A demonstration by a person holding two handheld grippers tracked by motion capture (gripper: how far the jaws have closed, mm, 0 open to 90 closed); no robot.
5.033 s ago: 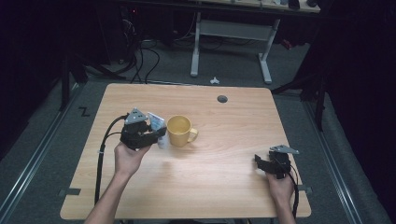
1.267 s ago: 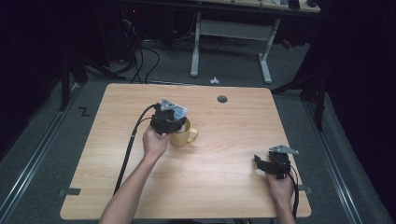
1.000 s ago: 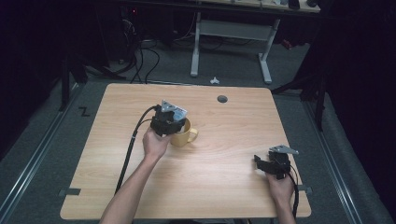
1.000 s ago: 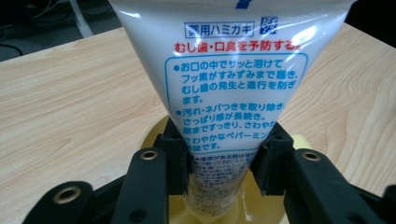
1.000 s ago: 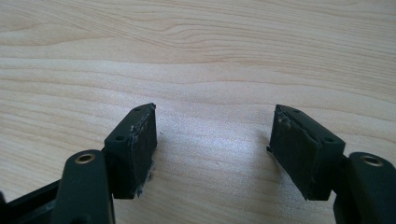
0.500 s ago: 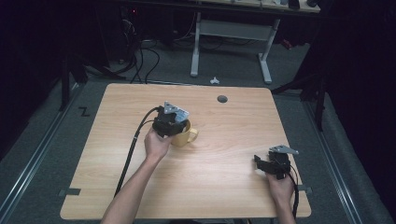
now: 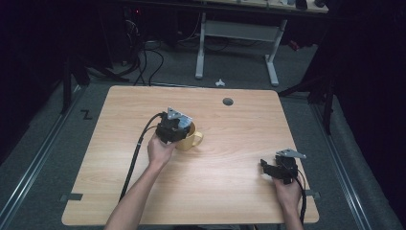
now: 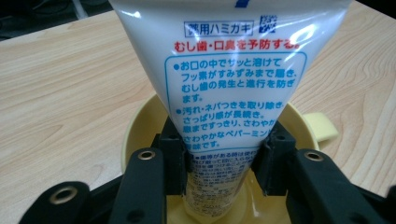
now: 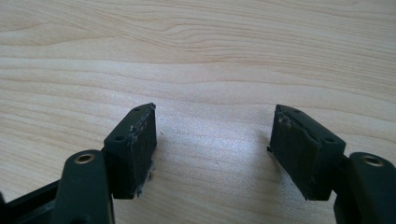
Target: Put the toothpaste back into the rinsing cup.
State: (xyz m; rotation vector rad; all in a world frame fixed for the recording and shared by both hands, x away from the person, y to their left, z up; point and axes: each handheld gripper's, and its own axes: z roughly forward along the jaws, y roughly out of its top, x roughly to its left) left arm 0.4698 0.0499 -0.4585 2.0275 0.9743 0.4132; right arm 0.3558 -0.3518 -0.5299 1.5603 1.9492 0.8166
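A yellow mug (image 7: 191,139) stands near the middle of the wooden table (image 7: 230,191), its handle to the right. My left gripper (image 7: 176,128) hovers right over the mug's mouth. In the left gripper view it (image 8: 222,161) is shut on a white toothpaste tube (image 8: 229,79) with blue and red print. The tube's lower end dips inside the yellow mug (image 8: 140,126). My right gripper (image 7: 270,167) rests low near the table's right front edge. In the right gripper view it (image 9: 212,149) stands open over bare wood, nothing between its fingers.
A round cable hole (image 7: 228,101) sits in the table near its far edge. A black cable (image 7: 136,153) trails from the left gripper toward the front. Beyond the table are a desk frame (image 7: 237,38) and floor cables (image 7: 143,57).
My left gripper carried the tube from the mug's left side to above its mouth, then sank slightly with the tube's end going in. The right gripper stayed put.
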